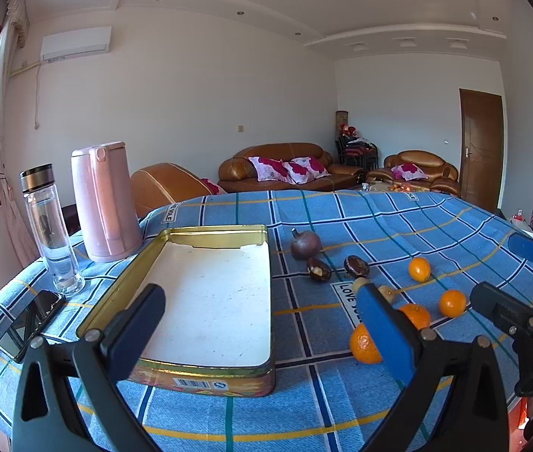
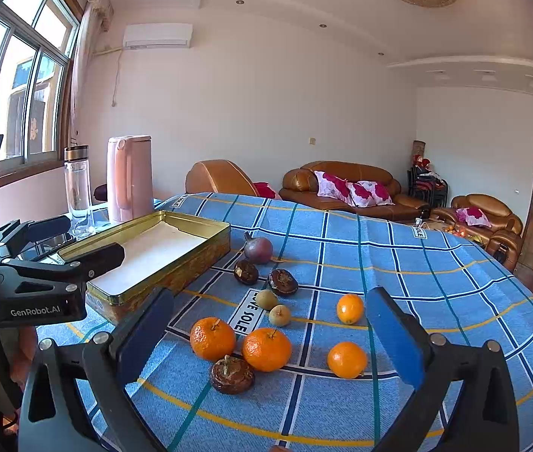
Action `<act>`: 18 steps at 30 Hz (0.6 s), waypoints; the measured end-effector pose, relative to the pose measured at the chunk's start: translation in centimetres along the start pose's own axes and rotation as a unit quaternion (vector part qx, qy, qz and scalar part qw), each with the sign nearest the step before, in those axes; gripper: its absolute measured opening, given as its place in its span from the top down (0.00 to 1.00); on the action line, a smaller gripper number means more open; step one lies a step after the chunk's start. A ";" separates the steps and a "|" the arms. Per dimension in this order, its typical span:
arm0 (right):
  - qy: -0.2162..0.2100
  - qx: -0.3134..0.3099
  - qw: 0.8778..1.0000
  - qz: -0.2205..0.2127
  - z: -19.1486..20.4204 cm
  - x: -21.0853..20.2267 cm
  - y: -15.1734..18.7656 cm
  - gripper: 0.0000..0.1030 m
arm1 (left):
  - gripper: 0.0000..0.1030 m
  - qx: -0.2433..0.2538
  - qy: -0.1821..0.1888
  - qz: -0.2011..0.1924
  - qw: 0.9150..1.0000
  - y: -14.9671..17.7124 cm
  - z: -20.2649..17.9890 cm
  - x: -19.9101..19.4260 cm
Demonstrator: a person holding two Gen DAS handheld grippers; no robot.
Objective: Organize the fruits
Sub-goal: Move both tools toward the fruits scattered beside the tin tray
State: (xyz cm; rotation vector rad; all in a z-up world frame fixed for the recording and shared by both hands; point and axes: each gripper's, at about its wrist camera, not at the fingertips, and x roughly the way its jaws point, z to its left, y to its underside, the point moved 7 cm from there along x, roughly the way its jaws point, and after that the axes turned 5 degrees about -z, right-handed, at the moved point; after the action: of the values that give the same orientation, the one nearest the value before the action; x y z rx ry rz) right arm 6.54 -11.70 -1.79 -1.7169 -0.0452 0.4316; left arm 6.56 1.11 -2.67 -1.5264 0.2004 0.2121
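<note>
Blue checked cloth [image 2: 436,263] covers the table, and behind it stand brown sofas [image 2: 345,184]. Above this cloth the right gripper [image 2: 270,324] hangs with its jaws wide apart and holds nothing; four oranges [image 2: 266,348] and a dark wrinkled fruit [image 2: 231,373] lie just between and under its fingers. The left gripper [image 1: 262,324] is also spread wide and empty, over the gold tin tray [image 1: 206,367], which has no fruit inside. In the left wrist view its blue finger [image 1: 387,335] hides part of one orange. Two small pale fruits [image 2: 274,307] and three more dark ones lie near the tray. Beside the tray stand a pink kettle [image 1: 102,203] and a glass bottle [image 1: 49,226].
</note>
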 end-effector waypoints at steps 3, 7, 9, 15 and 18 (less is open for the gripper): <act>0.000 0.000 1.000 0.001 0.0 0.1 0.0 0.01 | 0.00 -0.001 0.001 0.000 1.000 0.0 0.0 0.0; 0.000 0.000 1.000 0.003 0.1 0.2 0.2 0.01 | 0.00 0.000 0.000 0.002 1.000 0.1 0.1 0.1; 0.000 0.000 1.000 0.004 0.1 0.3 0.4 0.01 | 0.00 0.001 0.000 0.004 1.000 0.2 -0.1 0.2; -0.001 0.003 1.000 0.009 0.0 0.5 0.7 0.01 | 0.00 0.003 0.000 0.007 1.000 0.4 -0.3 0.4; -0.001 0.004 1.000 0.013 -0.1 0.8 0.9 0.01 | 0.00 0.004 -0.001 0.009 1.000 0.5 -0.3 0.6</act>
State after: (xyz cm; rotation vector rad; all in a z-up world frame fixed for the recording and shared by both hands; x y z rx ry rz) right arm 7.12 -11.77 -2.82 -1.7110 -0.0224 0.4522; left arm 6.97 0.79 -3.33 -1.5164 0.2139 0.2276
